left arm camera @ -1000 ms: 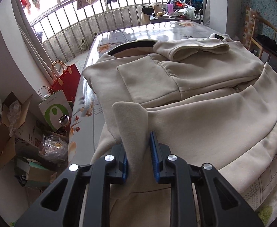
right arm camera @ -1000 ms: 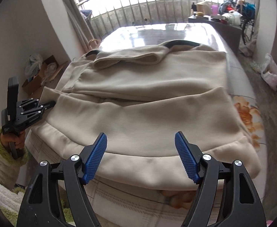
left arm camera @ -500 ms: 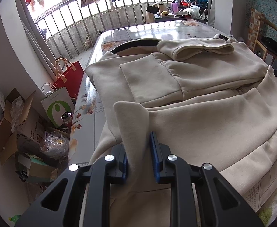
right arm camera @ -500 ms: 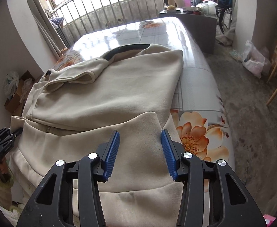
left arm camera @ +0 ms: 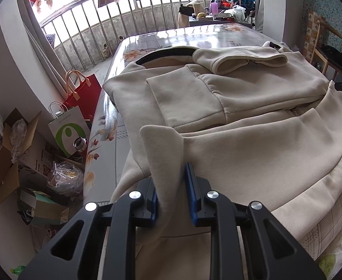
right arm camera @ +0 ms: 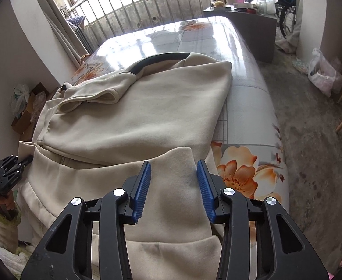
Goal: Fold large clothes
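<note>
The beige coat (left arm camera: 252,140) lies across the tabletop (right arm camera: 245,107), its near hem running between both tongs: the left tongs (left arm camera: 172,186) pinch one corner, while the right tongs (right arm camera: 173,186), just narrowed, straddle the other corner without pressing.

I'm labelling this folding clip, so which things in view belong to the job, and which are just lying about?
Part of the job:
- beige jacket
- left gripper, shut on a jacket corner
- right gripper, over the other corner
- table

Lying about:
- red bag
- white and green bag
- cardboard box
</note>
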Tool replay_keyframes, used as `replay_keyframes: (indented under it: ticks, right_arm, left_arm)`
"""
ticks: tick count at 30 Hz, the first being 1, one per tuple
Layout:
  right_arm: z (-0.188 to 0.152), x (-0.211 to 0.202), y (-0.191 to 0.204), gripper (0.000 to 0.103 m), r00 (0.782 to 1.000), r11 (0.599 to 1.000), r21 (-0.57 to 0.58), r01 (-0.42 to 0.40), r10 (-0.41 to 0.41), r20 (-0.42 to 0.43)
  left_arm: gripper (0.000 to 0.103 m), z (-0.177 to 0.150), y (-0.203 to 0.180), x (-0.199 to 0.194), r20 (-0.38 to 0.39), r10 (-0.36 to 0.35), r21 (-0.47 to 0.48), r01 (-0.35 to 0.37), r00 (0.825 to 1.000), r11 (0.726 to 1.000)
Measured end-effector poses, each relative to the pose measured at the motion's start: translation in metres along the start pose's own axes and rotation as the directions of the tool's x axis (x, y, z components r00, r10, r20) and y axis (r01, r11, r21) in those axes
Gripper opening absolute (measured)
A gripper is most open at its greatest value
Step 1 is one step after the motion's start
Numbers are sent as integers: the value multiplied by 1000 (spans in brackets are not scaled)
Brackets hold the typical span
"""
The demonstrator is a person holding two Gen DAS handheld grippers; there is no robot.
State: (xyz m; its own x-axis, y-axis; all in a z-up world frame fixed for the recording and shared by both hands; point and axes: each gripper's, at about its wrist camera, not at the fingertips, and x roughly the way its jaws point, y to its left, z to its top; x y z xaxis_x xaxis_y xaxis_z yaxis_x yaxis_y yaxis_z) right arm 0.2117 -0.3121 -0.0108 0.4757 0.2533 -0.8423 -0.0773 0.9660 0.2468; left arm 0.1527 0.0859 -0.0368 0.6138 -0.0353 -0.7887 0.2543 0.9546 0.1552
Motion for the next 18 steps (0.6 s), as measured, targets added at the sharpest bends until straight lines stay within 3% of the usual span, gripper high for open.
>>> replay_keyframes:
  ticks: [7,14,18]
  right_arm:
    - [8,15,-4,41,998,999,-16,-46,46,-37]
    - [-7,-3,-7,44,990,994,-21,-109,107,-97]
    - [-12,-2,-4,44,986,992,-66,-106,97,-134]
  left_arm:
    - [20,0,-1,0,-3,3,2,-3,1000,1000]
    - [20,1,-1,0,-10,1,1,-1,1000,1000]
    - [20,1,1,1,-16,-4,-11,4,1000,1000]
